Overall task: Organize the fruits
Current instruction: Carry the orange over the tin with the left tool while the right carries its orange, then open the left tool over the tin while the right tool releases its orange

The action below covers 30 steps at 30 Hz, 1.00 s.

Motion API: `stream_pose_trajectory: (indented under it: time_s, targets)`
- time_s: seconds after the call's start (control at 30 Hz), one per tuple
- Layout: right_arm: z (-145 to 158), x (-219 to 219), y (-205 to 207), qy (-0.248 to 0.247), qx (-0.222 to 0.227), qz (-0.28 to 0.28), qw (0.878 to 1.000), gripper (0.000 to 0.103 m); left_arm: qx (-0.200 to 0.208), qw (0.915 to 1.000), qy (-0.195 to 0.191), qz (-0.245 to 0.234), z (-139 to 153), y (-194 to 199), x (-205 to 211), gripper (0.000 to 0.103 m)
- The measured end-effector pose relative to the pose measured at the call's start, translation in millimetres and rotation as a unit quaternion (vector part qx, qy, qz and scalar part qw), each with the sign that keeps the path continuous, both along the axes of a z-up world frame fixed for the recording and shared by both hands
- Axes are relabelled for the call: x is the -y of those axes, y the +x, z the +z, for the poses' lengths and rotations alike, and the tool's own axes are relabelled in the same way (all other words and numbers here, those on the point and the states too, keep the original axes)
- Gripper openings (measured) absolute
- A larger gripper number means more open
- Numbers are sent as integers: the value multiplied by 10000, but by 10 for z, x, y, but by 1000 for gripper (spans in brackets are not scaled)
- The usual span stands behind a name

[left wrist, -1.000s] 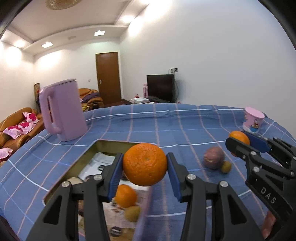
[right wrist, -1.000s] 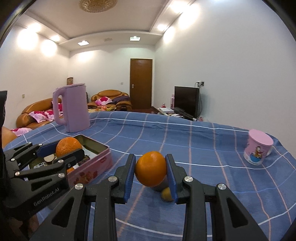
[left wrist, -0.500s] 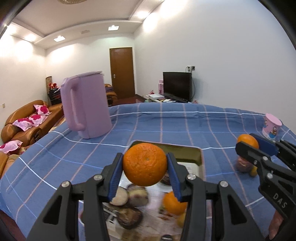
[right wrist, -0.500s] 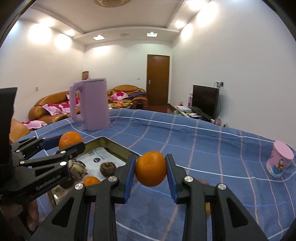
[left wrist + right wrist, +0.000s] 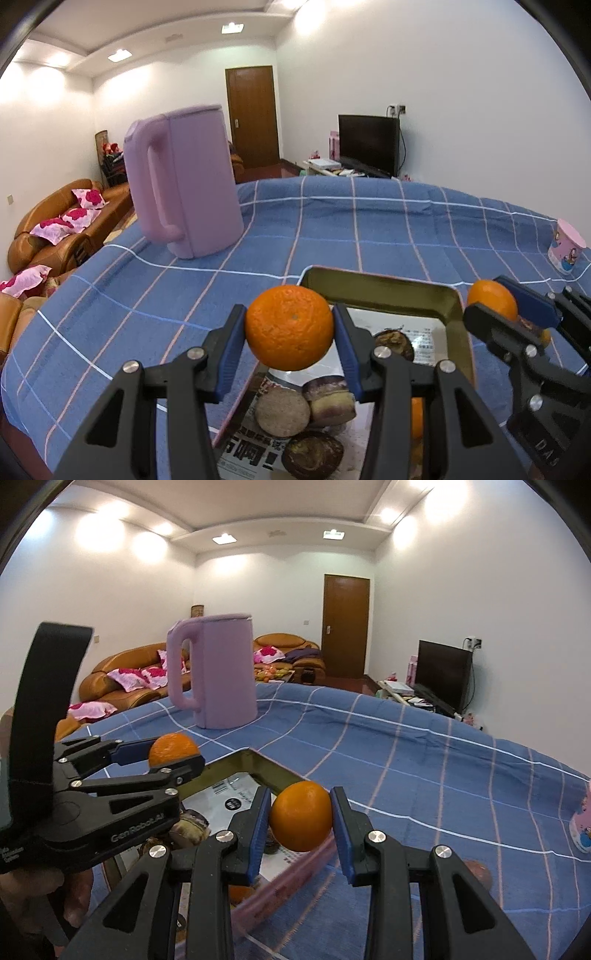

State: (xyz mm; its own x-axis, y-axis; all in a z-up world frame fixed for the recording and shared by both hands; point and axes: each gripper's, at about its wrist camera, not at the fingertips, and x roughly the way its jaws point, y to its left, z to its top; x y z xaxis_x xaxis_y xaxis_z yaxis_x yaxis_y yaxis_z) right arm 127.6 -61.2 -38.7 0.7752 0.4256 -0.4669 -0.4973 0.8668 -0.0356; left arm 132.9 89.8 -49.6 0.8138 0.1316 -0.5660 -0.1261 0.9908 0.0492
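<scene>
My left gripper (image 5: 290,334) is shut on a large orange (image 5: 290,326), held above the near left edge of the open metal tin (image 5: 384,286). My right gripper (image 5: 300,821) is shut on a smaller orange (image 5: 301,819), held over the tin's (image 5: 255,758) right side; in the left wrist view that orange (image 5: 491,299) hangs past the tin's right rim. The left gripper (image 5: 173,757) and its orange (image 5: 171,747) also show at the left of the right wrist view. Inside the tin lie several dark round fruits (image 5: 314,452) and an orange (image 5: 416,417) on printed paper.
A tall lilac jug (image 5: 184,184) stands on the blue checked tablecloth (image 5: 332,229) beyond the tin. A pink printed cup (image 5: 567,245) sits at the far right. A reddish fruit (image 5: 478,875) lies on the cloth right of the tin. Sofas and a television stand beyond the table.
Both grippers have swung left over the tin, each still holding its orange. The jug looms larger and nearer; loose fruits on the cloth have slid out of the left wrist view.
</scene>
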Motion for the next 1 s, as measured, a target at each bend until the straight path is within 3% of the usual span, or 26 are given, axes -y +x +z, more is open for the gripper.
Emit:
stream_pose_trajectory:
  time_s: [0.7, 1.0]
  targets:
    - [-170, -175, 187, -199, -431, 111, 9988, 35, -396, 9989, 198, -179, -72, 197, -2, 49]
    - [-206, -207, 216, -256, -612, 196, 9976, 39, -321, 9987, 352, -172, -26, 145, 58, 59]
